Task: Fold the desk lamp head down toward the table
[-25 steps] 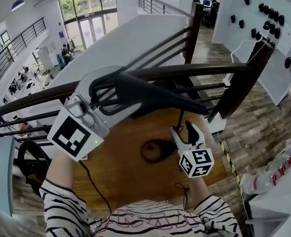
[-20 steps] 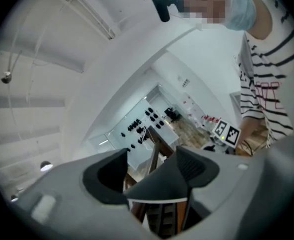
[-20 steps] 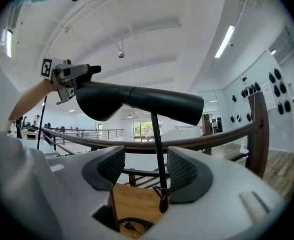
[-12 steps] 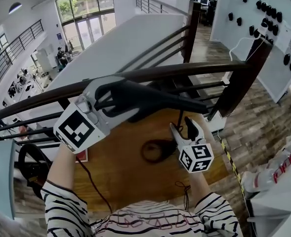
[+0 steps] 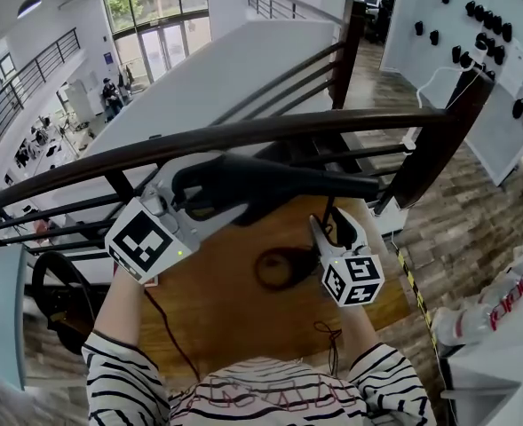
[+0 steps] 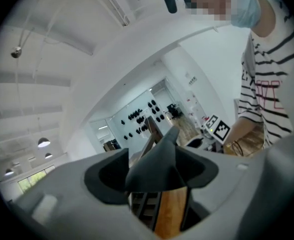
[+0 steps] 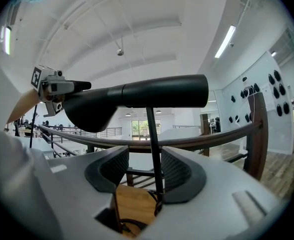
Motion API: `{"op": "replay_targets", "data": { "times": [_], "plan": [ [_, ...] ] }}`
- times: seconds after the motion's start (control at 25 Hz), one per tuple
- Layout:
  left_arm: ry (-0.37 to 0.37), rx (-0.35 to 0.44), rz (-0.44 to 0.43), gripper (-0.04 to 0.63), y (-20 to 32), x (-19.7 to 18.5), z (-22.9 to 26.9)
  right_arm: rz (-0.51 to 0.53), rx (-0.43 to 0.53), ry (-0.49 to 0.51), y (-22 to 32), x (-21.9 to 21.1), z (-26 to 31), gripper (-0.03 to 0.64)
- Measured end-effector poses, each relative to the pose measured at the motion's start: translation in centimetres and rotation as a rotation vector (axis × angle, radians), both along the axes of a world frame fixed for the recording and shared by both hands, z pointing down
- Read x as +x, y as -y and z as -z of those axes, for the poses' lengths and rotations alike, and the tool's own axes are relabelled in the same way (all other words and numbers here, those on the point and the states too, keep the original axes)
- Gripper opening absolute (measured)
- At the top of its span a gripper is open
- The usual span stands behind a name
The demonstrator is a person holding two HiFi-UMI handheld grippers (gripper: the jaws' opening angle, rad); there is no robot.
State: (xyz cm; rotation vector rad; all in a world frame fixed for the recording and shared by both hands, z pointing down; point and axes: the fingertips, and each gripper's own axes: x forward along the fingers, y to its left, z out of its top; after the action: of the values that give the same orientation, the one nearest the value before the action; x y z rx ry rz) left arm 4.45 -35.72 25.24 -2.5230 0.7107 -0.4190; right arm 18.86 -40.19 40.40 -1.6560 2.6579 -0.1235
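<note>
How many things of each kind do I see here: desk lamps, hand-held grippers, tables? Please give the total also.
Desk lamp: 1
Hand-held grippers: 2 (left hand-held gripper gripping the lamp head; right hand-held gripper closing, lamp stem between its jaws)
Wooden table: 1
Total: 4

Dark railing (image 5: 243,136); plank floor (image 5: 474,229); white wall (image 5: 447,25); bright glazed doors (image 5: 159,47) far below.

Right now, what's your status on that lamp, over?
Left gripper clamped on lamp head. Right gripper closing around the stem, not yet pinching. Railing behind, table below.
</note>
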Motion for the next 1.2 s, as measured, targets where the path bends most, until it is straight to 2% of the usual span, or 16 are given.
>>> {"op": "replay_targets", "data": {
  "times": [0.2,0.44,0.6,0.88,1.2],
  "plan": [
    [-0.016,-0.065,0.022,0.290,0.5,-0.9,-2.9,-0.025,0.007,-0.016,0.4,0.3,-0.2,0.150],
    [-0.004,-0.212,0.033,0.287,1.0,-1.1,-8.7,-0.041,0.019,-0.027,0.7,1.0,-0.4,0.061],
    [0.019,-0.285,0.039,0.287,1.1,-0.6,-12.5,-0.020,0.023,-0.040,0.8,1.2,-0.3,0.054],
    [-0.099,-0.385,0.018,0.278,0.9,0.4,-15.7,-0.005,0.021,-0.032,0.7,1.0,-0.5,0.054],
    [-0.123,-0.436,-0.005,0.284,1.1,2.1,-18.4,0.008,0.020,-0.028,0.7,0.8,-0.6,0.054]
  ]
}}
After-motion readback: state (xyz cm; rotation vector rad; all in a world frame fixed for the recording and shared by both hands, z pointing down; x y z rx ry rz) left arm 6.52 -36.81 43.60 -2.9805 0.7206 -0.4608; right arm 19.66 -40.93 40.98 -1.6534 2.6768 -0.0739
